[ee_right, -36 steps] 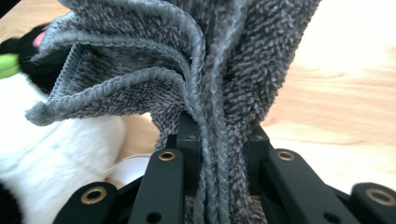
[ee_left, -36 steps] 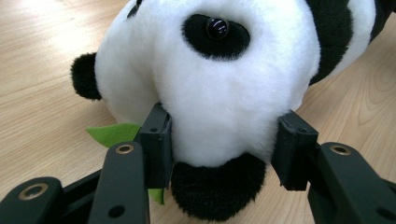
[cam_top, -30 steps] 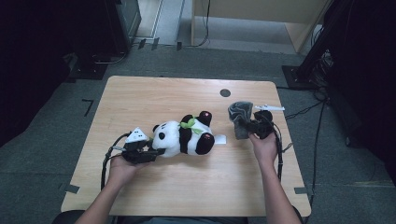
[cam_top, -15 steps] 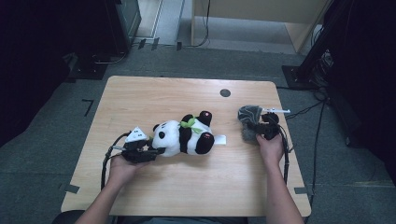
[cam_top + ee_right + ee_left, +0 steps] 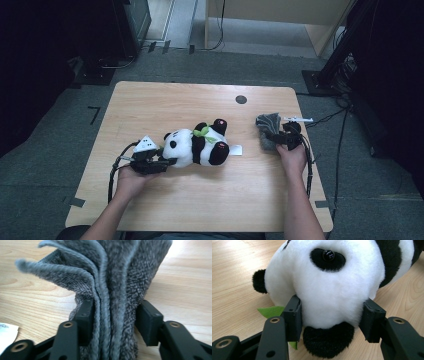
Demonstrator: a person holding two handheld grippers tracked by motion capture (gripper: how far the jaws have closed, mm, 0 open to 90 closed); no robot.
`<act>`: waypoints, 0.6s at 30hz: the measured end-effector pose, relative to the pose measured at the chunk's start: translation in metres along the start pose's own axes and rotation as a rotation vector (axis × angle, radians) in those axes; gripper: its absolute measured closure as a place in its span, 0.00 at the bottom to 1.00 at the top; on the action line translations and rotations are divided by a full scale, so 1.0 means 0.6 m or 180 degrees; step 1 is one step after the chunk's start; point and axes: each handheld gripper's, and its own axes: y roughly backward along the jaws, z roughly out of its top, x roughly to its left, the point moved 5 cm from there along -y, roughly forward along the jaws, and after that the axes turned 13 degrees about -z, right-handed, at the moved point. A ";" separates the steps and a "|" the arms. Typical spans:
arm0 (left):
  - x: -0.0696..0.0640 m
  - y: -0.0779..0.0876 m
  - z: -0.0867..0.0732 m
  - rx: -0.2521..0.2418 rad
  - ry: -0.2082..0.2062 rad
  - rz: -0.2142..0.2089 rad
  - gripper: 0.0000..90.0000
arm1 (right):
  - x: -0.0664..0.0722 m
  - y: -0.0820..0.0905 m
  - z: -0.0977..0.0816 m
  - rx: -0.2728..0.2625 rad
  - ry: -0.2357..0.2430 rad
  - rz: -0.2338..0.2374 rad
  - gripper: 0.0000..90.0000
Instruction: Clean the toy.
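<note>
Near the middle of the counter [image 5: 165, 110] we see a plush panda [image 5: 197, 146] lying on its side, head toward the person's left, with a green leaf at its neck and a small white tag just beside its far end. From above, the left gripper [image 5: 162, 162] sits at the panda's head, a hand wrapped round its body and a cable looping off behind. What the high view cannot give us, the left gripper view does: the panda [image 5: 329, 290] fills the space between the two black jaws, which stand partly apart; the left pad presses into the white fur while the right pad sits at the edge of the cheek, and we cannot tell whether it touches. Those jaws have just been opening, with the head between them. Toward the right edge of the counter, well apart from the panda, a folded grey towel [image 5: 267, 127] lies in front of the right gripper [image 5: 277, 137]. The right gripper view shows the towel [image 5: 117, 277] standing in layered folds between jaws that have just been opening; the left pad lies against the pile, the right pad stands just clear of it.
</note>
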 end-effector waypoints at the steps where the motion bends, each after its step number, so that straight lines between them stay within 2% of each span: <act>1: 0.000 0.000 0.000 0.0001 -0.0002 0.0001 0.49 | -0.001 0.004 0.003 -0.0052 0.0011 -0.0012 0.49; 5: 0.000 0.000 0.000 0.0006 -0.0005 0.0012 0.47 | 0.003 0.016 0.014 -0.0204 0.0015 0.0036 0.38; 8: 0.000 0.000 0.000 0.0003 -0.0002 0.0015 0.47 | 0.011 0.026 0.020 -0.0266 0.0126 -0.0010 0.37; 10: 0.000 0.000 0.001 0.0008 -0.0002 0.0016 0.47 | 0.019 0.037 0.024 -0.0329 0.0181 0.0023 0.37; 11: 0.000 0.000 0.001 0.0004 0.0008 0.0013 0.47 | 0.031 0.050 0.026 -0.0373 0.0308 0.0029 0.37; 12: 0.000 0.001 0.001 0.0005 0.0021 0.0011 0.47 | 0.031 0.050 0.026 -0.0373 0.0308 0.0029 0.37; 15: 0.000 0.000 0.003 -0.0003 0.0041 0.0032 0.48 | 0.054 0.070 0.025 -0.0450 0.0497 0.0101 0.37; 18: 0.001 0.001 0.004 0.0009 0.0044 0.0019 0.48 | 0.073 0.079 0.020 -0.0500 0.0550 0.0220 0.37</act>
